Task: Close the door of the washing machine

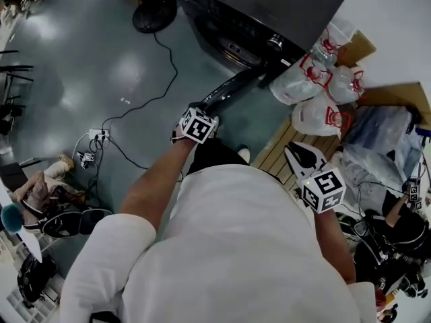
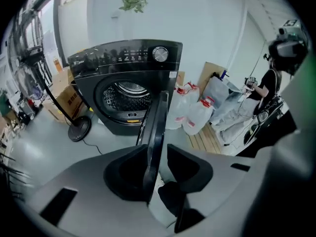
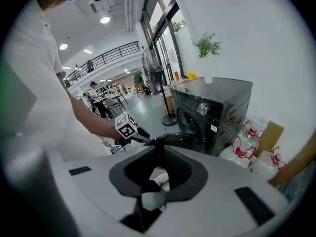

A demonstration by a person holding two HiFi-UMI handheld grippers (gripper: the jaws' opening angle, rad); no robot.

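The dark front-load washing machine (image 1: 269,5) (image 2: 123,78) (image 3: 210,107) stands at the top of the head view. Its round door (image 1: 232,87) (image 2: 157,122) hangs open, swung out towards me. My left gripper (image 1: 204,110) (image 2: 158,149) is at the door's free edge. Its jaws are apart, with the edge standing upright between them, nearer the left jaw, and a gap shows on the right side. My right gripper (image 1: 292,149) (image 3: 158,147) hangs over the wooden pallet to the right, away from the door, its tips together and nothing in them.
Plastic water jugs (image 1: 316,79) lie beside the machine on a wooden pallet (image 1: 277,152). A fan base (image 1: 155,13) stands left of the machine. A black cable (image 1: 158,98) runs across the grey floor to a power strip (image 1: 99,134). People sit at the far right (image 1: 404,221) and the lower left (image 1: 37,187).
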